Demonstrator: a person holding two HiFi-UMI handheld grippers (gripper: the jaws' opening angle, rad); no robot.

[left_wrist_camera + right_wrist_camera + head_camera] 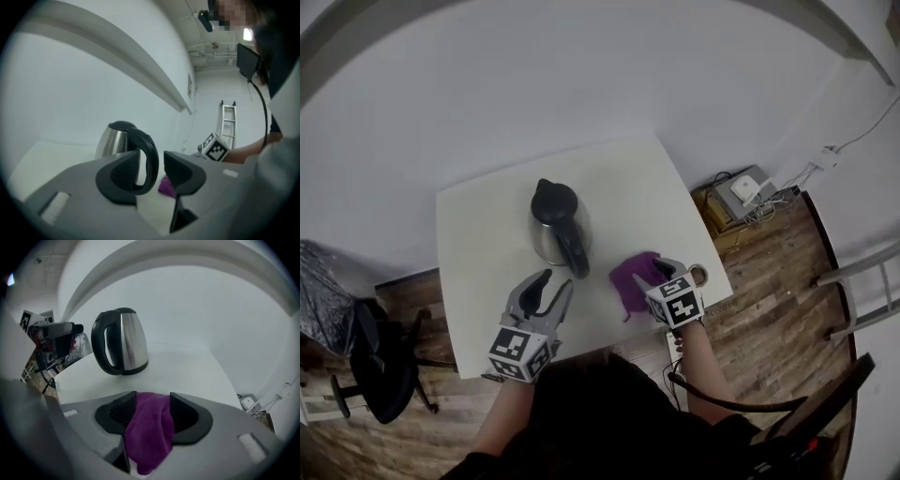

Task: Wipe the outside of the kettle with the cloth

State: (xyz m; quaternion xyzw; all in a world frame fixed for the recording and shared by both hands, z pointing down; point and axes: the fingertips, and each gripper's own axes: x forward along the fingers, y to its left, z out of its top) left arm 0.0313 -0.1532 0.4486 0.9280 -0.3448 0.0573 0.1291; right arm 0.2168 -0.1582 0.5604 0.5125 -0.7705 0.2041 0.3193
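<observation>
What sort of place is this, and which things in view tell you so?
Probably an office or workroom, not a kitchen: a black office chair stands on wood-plank floor beside the white table, and a small wired device sits by the wall.

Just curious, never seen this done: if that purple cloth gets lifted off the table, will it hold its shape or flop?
Probably flop: the cloth lies bunched in soft folds on the table, so it should droop when lifted. It looks thin and fuzzy, so likely light and easy to grip, not slippery.
</observation>
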